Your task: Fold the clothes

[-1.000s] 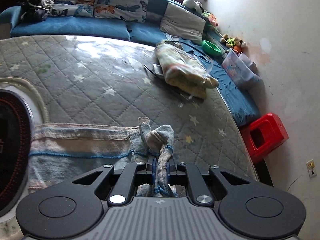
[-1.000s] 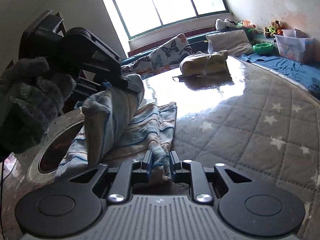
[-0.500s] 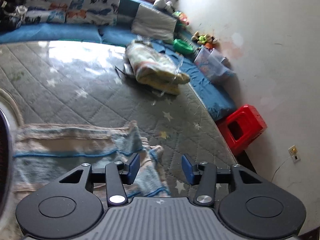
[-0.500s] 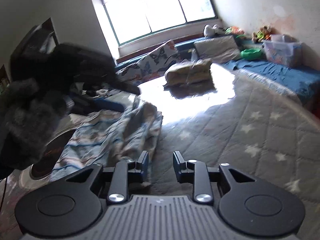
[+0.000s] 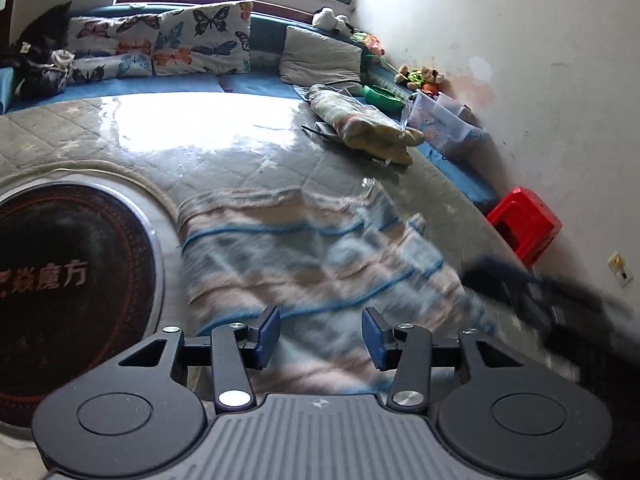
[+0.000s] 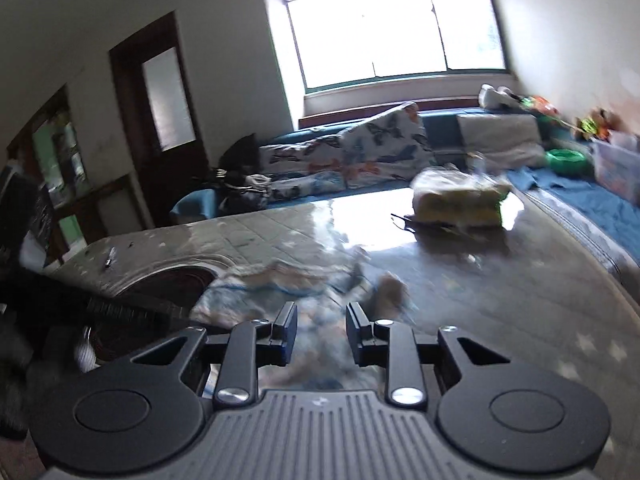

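Left hand-held gripper (image 5: 321, 337) and right hand-held gripper (image 6: 317, 333): black linkage arms, silver round screws, blue finger pads (image 5: 268, 330), ribbed grey housing flanked by two round black discs.

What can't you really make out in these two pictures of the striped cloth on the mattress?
- Striped cloth: its near edge is hidden behind the left gripper in the left wrist view, and motion blur smears its right side.
- Right wrist view: the cloth is blurred, so its fold lines are unreadable.
- Dark smear at right in the left wrist view: too blurred to identify.
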`<state>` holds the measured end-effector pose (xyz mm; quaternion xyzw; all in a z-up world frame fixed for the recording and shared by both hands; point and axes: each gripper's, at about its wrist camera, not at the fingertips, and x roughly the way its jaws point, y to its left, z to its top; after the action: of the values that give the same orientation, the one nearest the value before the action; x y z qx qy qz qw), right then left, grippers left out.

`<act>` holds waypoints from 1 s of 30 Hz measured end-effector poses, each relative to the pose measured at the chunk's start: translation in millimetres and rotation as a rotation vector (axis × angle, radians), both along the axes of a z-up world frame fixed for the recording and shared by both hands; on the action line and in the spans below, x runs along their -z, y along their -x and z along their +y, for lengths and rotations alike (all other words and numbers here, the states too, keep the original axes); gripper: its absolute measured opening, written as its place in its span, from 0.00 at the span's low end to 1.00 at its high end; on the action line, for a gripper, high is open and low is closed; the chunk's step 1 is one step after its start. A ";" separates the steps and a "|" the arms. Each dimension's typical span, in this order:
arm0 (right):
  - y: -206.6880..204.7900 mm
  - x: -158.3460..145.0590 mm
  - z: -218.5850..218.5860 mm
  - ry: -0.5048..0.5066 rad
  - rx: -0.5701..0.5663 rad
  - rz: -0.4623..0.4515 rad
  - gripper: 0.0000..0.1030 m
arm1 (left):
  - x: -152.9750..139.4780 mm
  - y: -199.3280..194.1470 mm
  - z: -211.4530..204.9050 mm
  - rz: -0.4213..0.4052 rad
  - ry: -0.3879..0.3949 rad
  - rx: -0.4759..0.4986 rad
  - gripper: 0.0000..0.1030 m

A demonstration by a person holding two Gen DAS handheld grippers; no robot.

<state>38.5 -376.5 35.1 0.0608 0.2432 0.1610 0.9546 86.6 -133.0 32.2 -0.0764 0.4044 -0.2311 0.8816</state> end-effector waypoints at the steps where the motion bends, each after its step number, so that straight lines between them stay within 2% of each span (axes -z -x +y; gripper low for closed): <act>1: -6.4 -0.8 5.9 0.011 -0.013 0.002 0.26 | 0.1 1.5 0.4 -0.006 -0.002 0.003 0.46; 5: -31.8 8.0 21.1 0.059 -0.025 0.041 0.26 | 0.6 7.6 2.2 -0.032 -0.010 0.017 0.46; 9: -54.2 32.1 10.9 0.051 0.046 0.163 0.25 | 1.2 13.8 3.9 -0.058 -0.018 0.031 0.46; 12: -53.9 35.9 2.4 0.037 0.061 0.176 0.24 | 1.5 18.4 5.2 -0.077 -0.024 0.042 0.46; 18: -54.5 6.5 17.6 0.086 0.019 0.117 0.24 | 2.3 27.5 7.9 -0.116 -0.037 0.063 0.46; 20: -63.9 1.5 24.7 0.095 0.000 0.122 0.24 | 2.7 30.6 8.7 -0.128 -0.041 0.070 0.46; 23: -86.0 0.9 35.7 0.105 -0.027 0.159 0.24 | 8.8 33.0 6.6 -0.114 -0.049 0.091 0.46; 27: -118.9 19.8 40.2 0.123 -0.012 0.261 0.24 | 18.8 34.4 7.2 -0.095 -0.058 0.110 0.46; 30: -132.9 31.9 38.5 0.146 0.016 0.305 0.15 | 26.7 35.0 9.5 -0.083 -0.057 0.119 0.46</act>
<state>171.4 -337.9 3.2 0.0168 0.3960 0.1242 0.9097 51.5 -123.5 5.5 -0.0174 0.3780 -0.2743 0.8841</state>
